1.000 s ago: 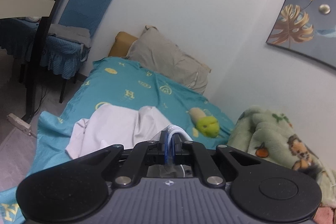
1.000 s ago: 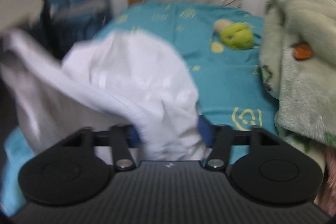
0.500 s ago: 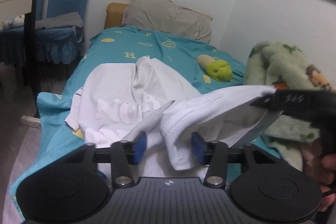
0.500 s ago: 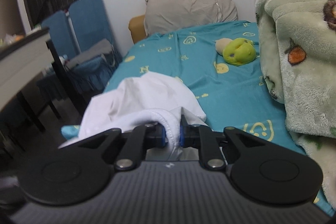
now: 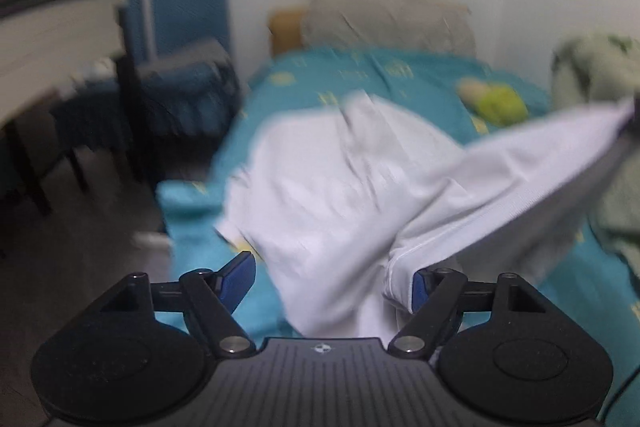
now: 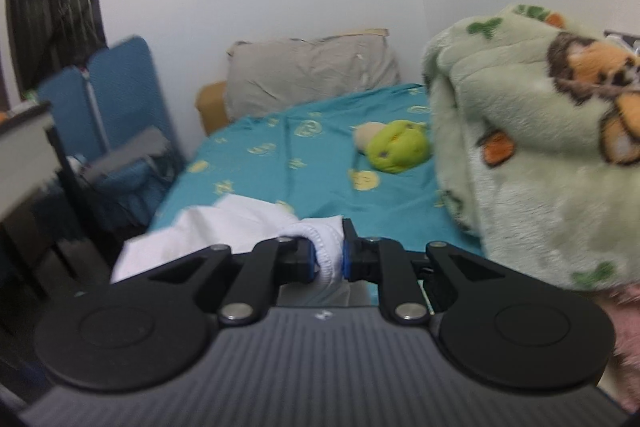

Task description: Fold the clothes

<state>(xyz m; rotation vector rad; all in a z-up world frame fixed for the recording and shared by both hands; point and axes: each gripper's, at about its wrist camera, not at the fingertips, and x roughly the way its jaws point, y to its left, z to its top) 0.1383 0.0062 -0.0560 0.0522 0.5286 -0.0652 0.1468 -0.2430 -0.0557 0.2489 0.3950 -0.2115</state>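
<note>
While your right claw (image 6: 327, 259) is clamped on a thick white hem of the shirt (image 6: 224, 227), your left claw (image 5: 332, 283) is opening wide, with cloth between its blue pads but not pressed by them. In the left view, the shirt (image 5: 332, 179) fills the middle of the frame, lying on the teal bed (image 5: 420, 75), and one part stretches tight to the right edge. This view is blurred, so details of the cloth you cannot read. In the right view, the shirt sits at lower left of centre, a green toy (image 6: 396, 145) lies above it on the bed (image 6: 280, 155), a fleece blanket (image 6: 536, 155) fills the right side, and a grey pillow (image 6: 312, 71) is at the wall.
</note>
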